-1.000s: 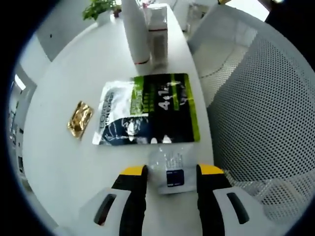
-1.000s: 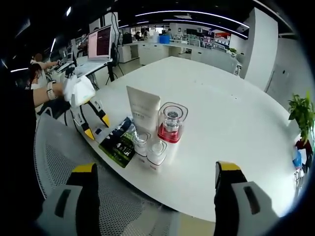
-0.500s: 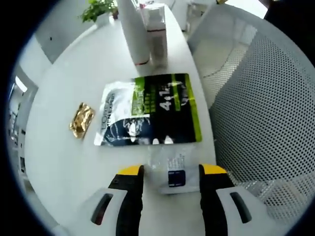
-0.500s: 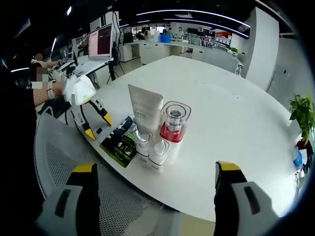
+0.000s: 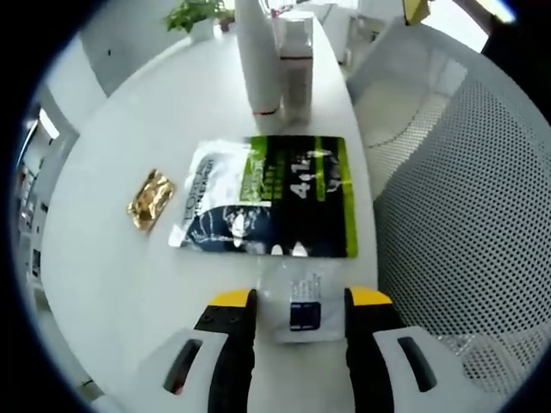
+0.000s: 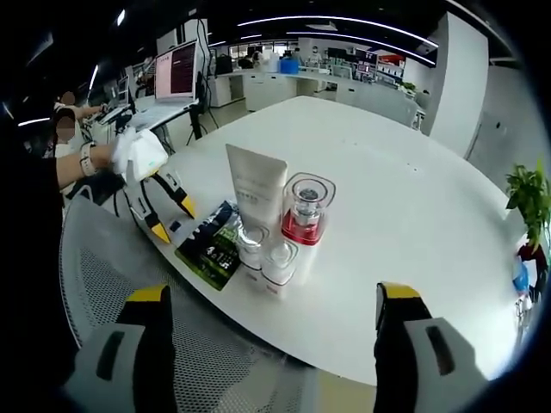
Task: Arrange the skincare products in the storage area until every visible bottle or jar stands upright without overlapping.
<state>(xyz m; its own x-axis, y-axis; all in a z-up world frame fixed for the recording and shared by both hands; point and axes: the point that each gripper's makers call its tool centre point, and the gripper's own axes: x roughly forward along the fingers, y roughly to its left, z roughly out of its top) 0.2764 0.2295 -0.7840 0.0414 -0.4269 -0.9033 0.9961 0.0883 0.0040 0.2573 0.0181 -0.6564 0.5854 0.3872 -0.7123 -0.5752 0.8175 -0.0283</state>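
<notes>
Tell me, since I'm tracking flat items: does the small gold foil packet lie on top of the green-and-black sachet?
No, the small gold foil packet lies on the bare white table, apart from the green-and-black sachet.

A white tabletop (image 6: pixel 405 215) spans the middle of the right gripper view. A white mesh chair (image 5: pixel 465 215) sits at right in the left gripper view. A potted plant (image 6: pixel 527 206) stands at far right. Ceiling light strips (image 6: pixel 344 21) curve across the top, and a monitor (image 6: pixel 175 73) glows upper left.
</notes>
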